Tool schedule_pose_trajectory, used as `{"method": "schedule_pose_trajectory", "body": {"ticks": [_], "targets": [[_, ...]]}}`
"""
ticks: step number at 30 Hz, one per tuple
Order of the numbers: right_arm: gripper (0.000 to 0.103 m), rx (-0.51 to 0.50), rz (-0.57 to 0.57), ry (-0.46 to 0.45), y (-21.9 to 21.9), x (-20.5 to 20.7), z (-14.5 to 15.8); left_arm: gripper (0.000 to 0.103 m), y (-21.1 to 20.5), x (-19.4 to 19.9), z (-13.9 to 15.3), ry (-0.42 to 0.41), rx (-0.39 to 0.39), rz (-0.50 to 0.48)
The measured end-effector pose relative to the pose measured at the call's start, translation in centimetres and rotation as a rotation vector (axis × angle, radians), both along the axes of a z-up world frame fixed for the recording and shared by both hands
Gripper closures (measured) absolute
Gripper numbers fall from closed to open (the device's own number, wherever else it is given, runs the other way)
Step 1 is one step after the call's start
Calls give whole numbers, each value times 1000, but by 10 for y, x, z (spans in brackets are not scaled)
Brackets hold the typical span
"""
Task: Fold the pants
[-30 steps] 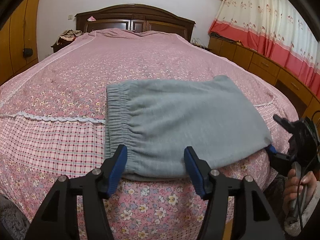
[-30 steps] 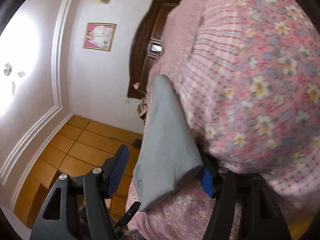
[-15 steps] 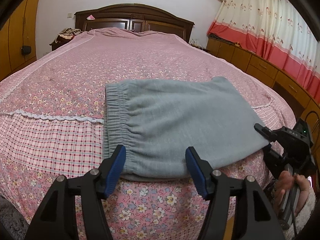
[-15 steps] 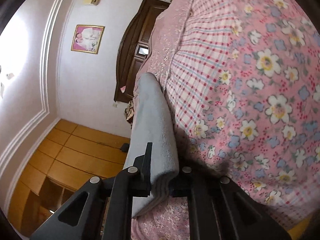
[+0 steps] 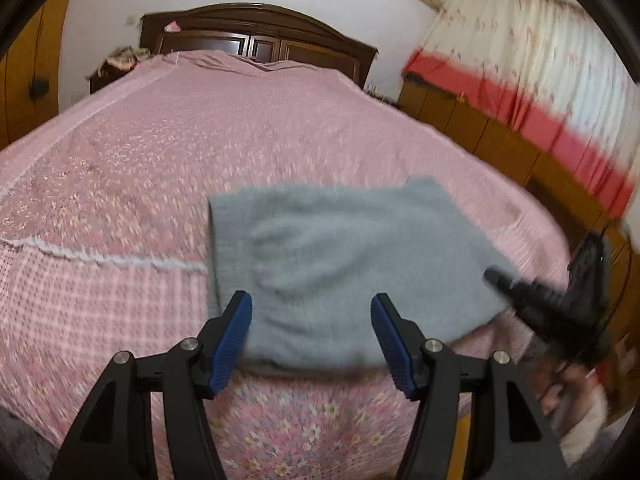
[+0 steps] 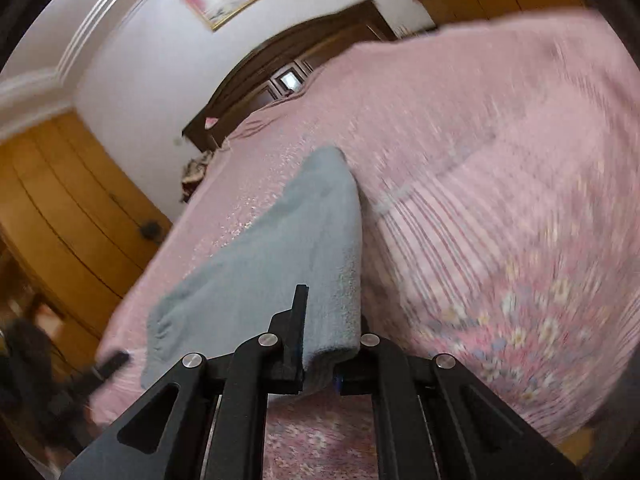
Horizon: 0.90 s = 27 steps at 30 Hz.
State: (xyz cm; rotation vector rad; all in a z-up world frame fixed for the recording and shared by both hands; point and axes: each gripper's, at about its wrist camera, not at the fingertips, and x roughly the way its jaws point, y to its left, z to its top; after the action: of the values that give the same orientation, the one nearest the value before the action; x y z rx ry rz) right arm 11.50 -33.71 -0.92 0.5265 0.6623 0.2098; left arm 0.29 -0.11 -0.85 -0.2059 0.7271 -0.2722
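Note:
Grey folded pants (image 5: 340,264) lie on the pink floral bed near its front edge. My left gripper (image 5: 312,336) is open, its blue pads either side of the pants' near edge, holding nothing. My right gripper (image 6: 320,344) is shut on the right-hand edge of the pants (image 6: 296,248) and lifts that edge off the bed; it also shows at the right of the left wrist view (image 5: 532,296). Both views are blurred by motion.
The bed (image 5: 160,160) has a dark wooden headboard (image 5: 256,36) at the far end. Wooden cabinets (image 5: 500,140) and red-and-white curtains (image 5: 540,80) run along the right. A wooden wardrobe (image 6: 60,208) stands at the left.
My right gripper has shut on the pants' right edge and swung upward, rotating its view. The left gripper stays open and has shifted slightly.

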Motion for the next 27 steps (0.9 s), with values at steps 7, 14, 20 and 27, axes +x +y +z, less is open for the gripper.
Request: {"method": "schedule_pose_trajectory", "body": {"ticks": [7,14,20,27], "targets": [[93,-541,24,-18,68,-3,47,34,63,30,7,4,3,119],[93,-1009,141,-263,194,-11,73,35,135,27,-28,161,-252,286],[93,-1494,453,-553,306,-48,-10,35,168,14,-23,129,-349,357],[93,-1604,528,-565,317,-64,-45,35,188,1,-26,133,-424,380]]}}
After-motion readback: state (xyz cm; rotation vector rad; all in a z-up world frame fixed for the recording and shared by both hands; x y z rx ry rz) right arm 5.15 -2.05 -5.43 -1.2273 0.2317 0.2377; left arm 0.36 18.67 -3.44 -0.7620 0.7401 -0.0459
